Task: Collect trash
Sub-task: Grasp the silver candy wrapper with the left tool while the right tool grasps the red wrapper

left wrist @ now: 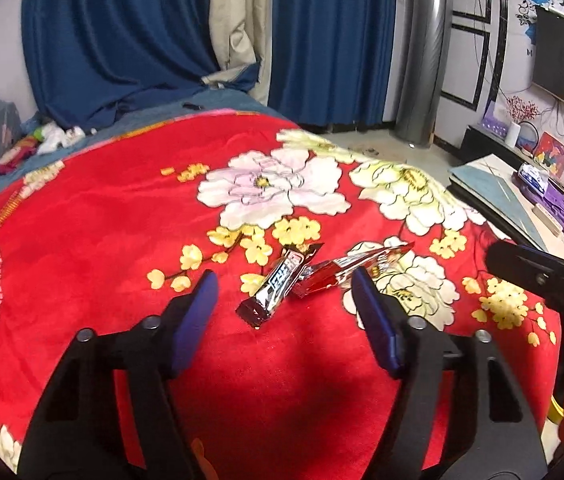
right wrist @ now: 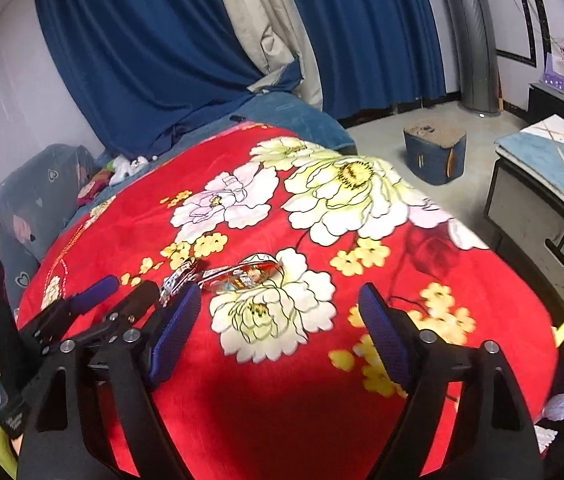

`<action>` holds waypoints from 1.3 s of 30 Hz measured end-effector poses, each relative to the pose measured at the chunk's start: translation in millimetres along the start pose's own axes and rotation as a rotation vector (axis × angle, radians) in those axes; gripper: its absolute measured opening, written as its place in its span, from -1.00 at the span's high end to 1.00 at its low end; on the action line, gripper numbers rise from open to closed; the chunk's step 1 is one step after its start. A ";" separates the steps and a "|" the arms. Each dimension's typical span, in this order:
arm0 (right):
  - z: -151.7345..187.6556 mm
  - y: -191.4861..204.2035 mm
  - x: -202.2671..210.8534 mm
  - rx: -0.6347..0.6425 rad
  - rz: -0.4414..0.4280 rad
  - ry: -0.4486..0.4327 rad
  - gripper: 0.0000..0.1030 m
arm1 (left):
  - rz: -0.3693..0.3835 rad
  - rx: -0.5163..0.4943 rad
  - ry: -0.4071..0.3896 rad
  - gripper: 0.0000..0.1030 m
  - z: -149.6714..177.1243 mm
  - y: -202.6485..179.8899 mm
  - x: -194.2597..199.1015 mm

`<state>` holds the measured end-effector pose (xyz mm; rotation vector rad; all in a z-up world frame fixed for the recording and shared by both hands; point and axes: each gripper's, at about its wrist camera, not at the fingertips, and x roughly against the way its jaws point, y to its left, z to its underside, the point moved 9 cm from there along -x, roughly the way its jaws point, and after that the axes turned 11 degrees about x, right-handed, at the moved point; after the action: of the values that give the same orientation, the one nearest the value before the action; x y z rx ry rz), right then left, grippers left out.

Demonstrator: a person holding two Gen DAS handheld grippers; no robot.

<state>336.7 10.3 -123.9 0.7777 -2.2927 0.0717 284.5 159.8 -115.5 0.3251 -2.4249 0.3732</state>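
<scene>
left wrist view puts the left gripper (left wrist: pixel 284 292) nearest, at six o'clock, jaws standing apart with nothing pinched; its blue pads (left wrist: pixel 197 320) flank bare blanket, and the silver candy wrapper (left wrist: pixel 277 284) lies just beyond and between the tips, untouched. touching that wrapper's far end, toward one o'clock, is the red wrapper (left wrist: pixel 346 272), partly behind the right-hand pad. both rest flat on the red flowered blanket (left wrist: pixel 81 240). at three o'clock a dark piece of the right gripper (left wrist: pixel 542 276) pokes in.

the right wrist view shows the right gripper (right wrist: pixel 279 304) wide open and empty, with the red wrapper (right wrist: pixel 245 274) ahead at twelve o'clock and the silver one (right wrist: pixel 179 278) at eleven, the left gripper (right wrist: pixel 121 296) beside it at nine. farther off, blue curtains (right wrist: pixel 141 60) hang behind.

i judge this the approach before the first pickup. next, each claw likely needs to drop onto its own wrapper, straddle it, and close low enough to catch thin foil without bunching the plush.
</scene>
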 end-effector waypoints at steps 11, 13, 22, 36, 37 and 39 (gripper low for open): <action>-5.7 13.6 -53.0 -0.041 -0.016 0.081 -0.32 | 0.037 0.076 0.170 0.11 15.8 19.8 -42.0; -7.6 16.9 -62.3 -0.057 -0.028 0.093 -0.31 | 0.047 0.095 0.185 0.16 17.9 22.7 -44.8; -4.0 19.6 -101.2 -0.154 -0.042 0.159 -0.01 | 0.071 0.123 0.196 0.54 20.6 24.6 -44.3; 9.0 3.9 -75.9 -0.121 -0.053 0.105 0.84 | 0.162 0.133 0.148 0.82 21.7 10.4 -22.7; 9.8 1.7 -71.1 -0.122 -0.053 0.098 0.84 | 0.173 0.138 0.141 0.82 21.2 9.0 -19.2; 10.8 -2.9 -60.7 -0.122 -0.050 0.078 0.85 | 0.194 0.146 0.126 0.82 19.5 5.0 -11.4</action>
<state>366.5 36.3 -171.4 0.7551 -2.1805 -0.0594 280.3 159.2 -138.3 0.1248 -2.3165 0.6397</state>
